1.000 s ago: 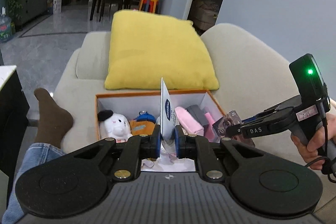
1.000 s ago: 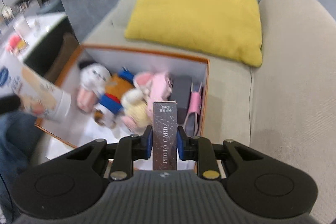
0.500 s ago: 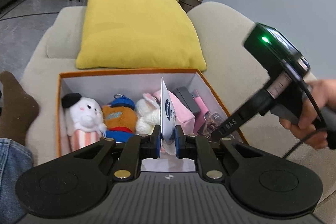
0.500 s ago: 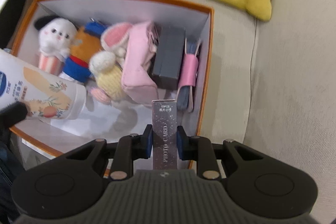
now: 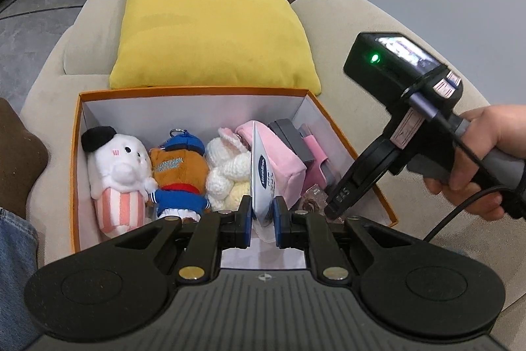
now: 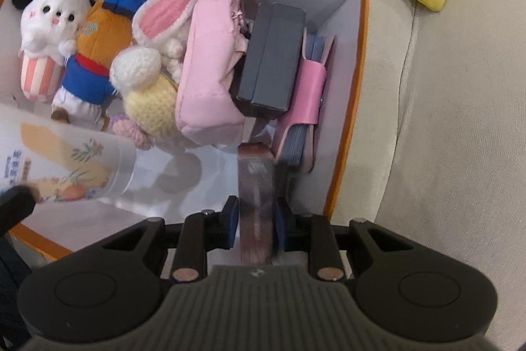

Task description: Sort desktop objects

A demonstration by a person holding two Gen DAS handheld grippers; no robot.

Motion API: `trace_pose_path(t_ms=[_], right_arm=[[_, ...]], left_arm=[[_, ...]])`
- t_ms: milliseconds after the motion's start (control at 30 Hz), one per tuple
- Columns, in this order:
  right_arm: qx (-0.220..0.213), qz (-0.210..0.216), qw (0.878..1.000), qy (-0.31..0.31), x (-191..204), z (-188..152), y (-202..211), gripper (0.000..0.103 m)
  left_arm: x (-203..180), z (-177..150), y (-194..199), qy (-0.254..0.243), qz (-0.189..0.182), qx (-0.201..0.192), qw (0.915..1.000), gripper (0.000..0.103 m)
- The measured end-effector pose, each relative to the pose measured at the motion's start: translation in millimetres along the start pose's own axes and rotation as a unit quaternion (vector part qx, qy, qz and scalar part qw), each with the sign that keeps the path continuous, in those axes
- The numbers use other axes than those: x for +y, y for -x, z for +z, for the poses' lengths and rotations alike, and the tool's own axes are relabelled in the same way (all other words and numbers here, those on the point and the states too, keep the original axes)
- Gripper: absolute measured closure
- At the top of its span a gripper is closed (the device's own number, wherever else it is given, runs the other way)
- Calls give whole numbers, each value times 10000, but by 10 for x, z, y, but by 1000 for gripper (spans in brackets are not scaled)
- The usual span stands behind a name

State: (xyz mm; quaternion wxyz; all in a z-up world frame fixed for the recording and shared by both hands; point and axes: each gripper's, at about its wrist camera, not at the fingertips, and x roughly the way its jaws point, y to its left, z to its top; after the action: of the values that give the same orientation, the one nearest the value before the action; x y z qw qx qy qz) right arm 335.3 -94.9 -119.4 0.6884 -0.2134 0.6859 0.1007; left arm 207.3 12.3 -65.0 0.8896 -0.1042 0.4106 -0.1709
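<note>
Left gripper (image 5: 263, 221) fingers pinching a white squeeze tube (image 5: 262, 176) marked "Vaseline" over the orange cardboard box (image 5: 74, 173), right gripper (image 6: 254, 227) fingers pinching a blurry dark card pack (image 6: 255, 206) low inside the box beside a pink-strapped wallet (image 6: 304, 120), orange plush bear (image 5: 179, 178) shirt lettering too small to read.

We see matte black grippers: the left gripper (image 5: 263, 219) and right gripper (image 6: 254, 224) share blue finger pads, brass screws and ribbed grey bases, while the right unit's housing has a green LED, paper labels, black cable, gripped by a bare-skinned right hand (image 5: 476, 160).
</note>
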Motion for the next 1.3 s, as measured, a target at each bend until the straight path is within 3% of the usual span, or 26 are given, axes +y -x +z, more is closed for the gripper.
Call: trace_pose_path(t_ms=[267,367,500,733,833,933,1033,1100,1200,1300], right_arm=[[-453,495,9966,474,-49,-63,228,79],[-665,343,9929,924,48,-104,173,79],[-1267,-83,9750,1823,232,-199,189,79],[-1215,-291,9629,2394,202,-272,316,79],[-1249,-688,9431,3005,222,-371,354,78],[-1562,-790,9133,3678,282,-404,389,69],[-1643,-893,8854,4255,203,-307,307,60],[-1650,-1140,8605,4683,255,-390,212,55],[-1631,-1644,8270,5123,372,-495,-50,55],[-1720,-1994,8059,5302,412,-523,-175,55]], left_arm=[[-18,12,-60,5,31,28,10000,89],[-28,10,-77,-10,35,67,10000,89],[-38,7,-119,-48,65,130,9999,89],[-36,-11,-220,-78,41,255,9996,89],[-68,-68,-260,-157,15,295,9994,89],[-89,-142,-301,-211,-5,364,9991,89],[-88,-193,-355,-252,42,441,9987,89],[-88,-222,-378,-300,81,467,9984,89],[-77,-270,-418,-292,37,579,9979,89],[-49,-293,-415,-237,10,597,9979,89]])
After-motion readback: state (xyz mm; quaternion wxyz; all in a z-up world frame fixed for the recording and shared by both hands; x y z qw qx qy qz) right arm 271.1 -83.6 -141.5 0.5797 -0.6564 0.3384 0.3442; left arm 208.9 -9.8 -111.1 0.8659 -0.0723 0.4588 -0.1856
